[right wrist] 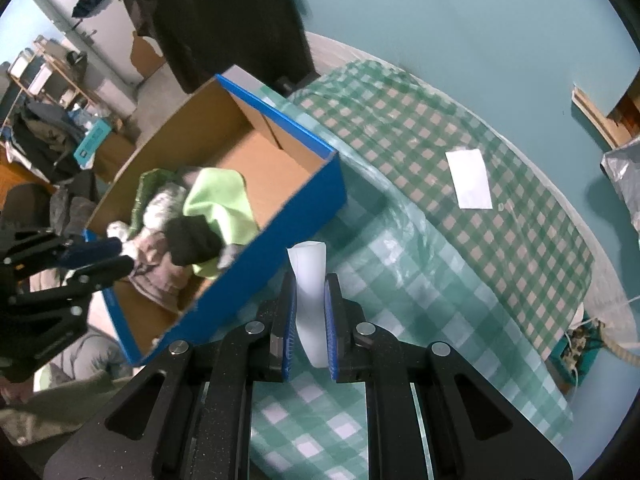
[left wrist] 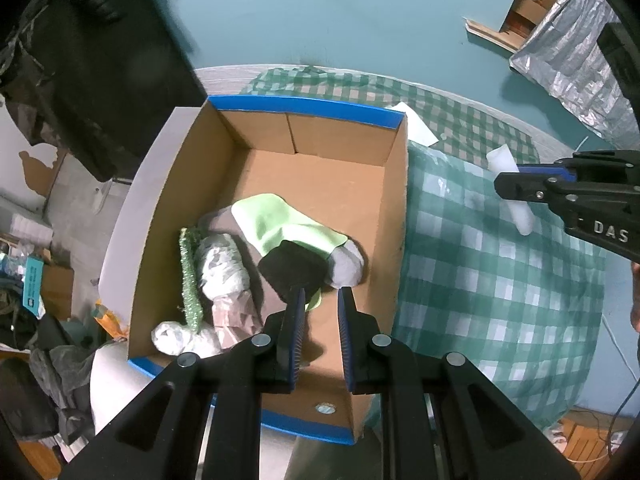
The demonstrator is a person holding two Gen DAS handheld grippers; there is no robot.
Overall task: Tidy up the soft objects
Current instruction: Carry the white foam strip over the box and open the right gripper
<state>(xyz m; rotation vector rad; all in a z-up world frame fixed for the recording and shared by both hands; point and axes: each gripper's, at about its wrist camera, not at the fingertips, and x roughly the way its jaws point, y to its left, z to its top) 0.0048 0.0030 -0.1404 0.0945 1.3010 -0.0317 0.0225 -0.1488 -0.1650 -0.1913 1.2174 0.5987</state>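
Note:
A cardboard box with blue rims (left wrist: 320, 106) (right wrist: 280, 236) stands on the green checked tablecloth (left wrist: 480, 264). In it lie a light green cloth (left wrist: 280, 224) (right wrist: 216, 196), a black soft item (left wrist: 292, 270) (right wrist: 192, 242), a grey sock (left wrist: 348, 266), crumpled grey-white cloth (left wrist: 224, 264) and green tinsel (left wrist: 188, 276). My left gripper (left wrist: 322, 304) is open and empty, just above the box by the black item. My right gripper (right wrist: 310, 300) is shut on a white foam roll (right wrist: 310, 280) (left wrist: 516, 196), held above the cloth to the right of the box.
A white paper sheet (right wrist: 470, 180) lies on the cloth at the far side. A teal wall stands behind the table. Silver foil sheeting (left wrist: 576, 64) hangs at the right. Dark clothing (left wrist: 100, 72) hangs left of the box. Clutter and shelves fill the floor at left.

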